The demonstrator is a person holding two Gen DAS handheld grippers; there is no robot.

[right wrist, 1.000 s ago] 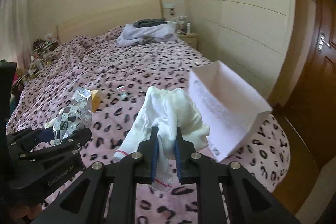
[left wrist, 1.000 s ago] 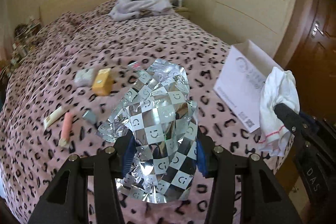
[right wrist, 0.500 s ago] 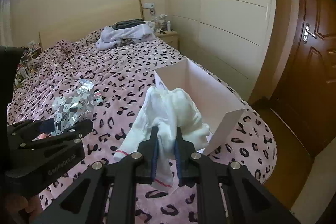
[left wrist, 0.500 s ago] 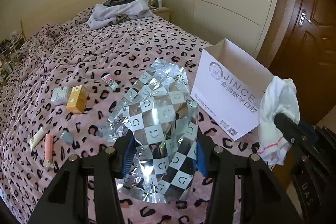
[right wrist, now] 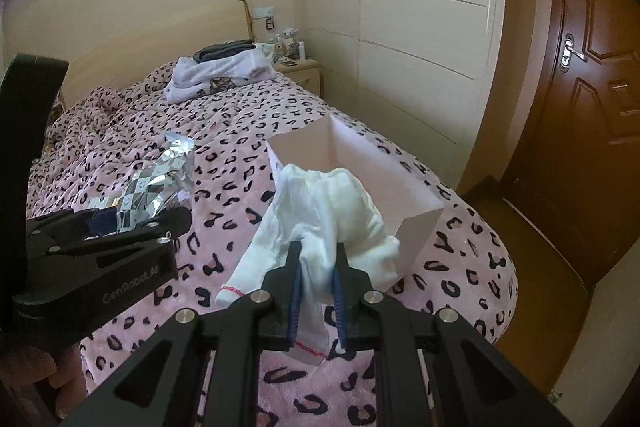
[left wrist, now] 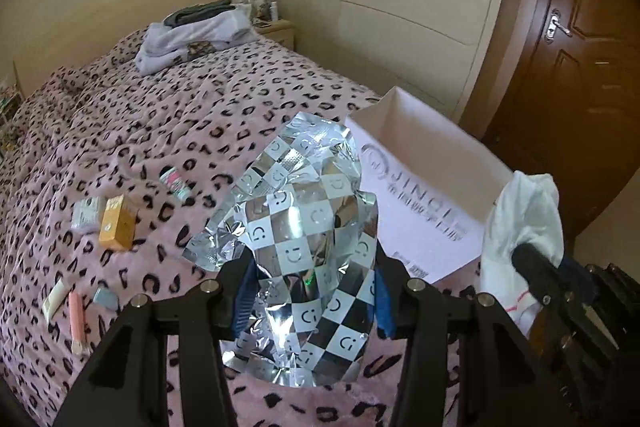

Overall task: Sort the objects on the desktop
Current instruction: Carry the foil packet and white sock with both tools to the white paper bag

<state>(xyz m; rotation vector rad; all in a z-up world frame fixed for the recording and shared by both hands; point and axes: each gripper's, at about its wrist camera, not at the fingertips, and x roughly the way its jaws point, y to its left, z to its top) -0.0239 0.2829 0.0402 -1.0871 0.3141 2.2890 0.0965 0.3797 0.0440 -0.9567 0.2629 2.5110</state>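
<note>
My left gripper point(left wrist: 310, 291) is shut on a crinkled silver foil bag point(left wrist: 300, 223) with a checker pattern, held above the bed. My right gripper point(right wrist: 316, 267) is shut on a bunch of white cloth point(right wrist: 324, 211) with red stitching, which hangs in front of an open white paper box point(right wrist: 404, 183). In the left wrist view that box point(left wrist: 424, 163) stands just right of the foil bag, and the white cloth point(left wrist: 520, 219) with the right gripper point(left wrist: 536, 267) sits at the right edge. The foil bag point(right wrist: 160, 187) and the left gripper point(right wrist: 132, 227) appear at the left of the right wrist view.
Small items lie on the leopard-print bedspread point(left wrist: 160, 115) at the left: an orange box point(left wrist: 116, 223), a grey-white packet point(left wrist: 86, 213), a small tube point(left wrist: 174, 183), a pink stick point(left wrist: 76, 319). Folded clothes point(left wrist: 200, 31) lie at the bed's head. A wooden door point(left wrist: 580, 47) stands right.
Both grippers have carried their loads to the right, closer to the white box. The box now fills more of both views, and the small items have slid left.
</note>
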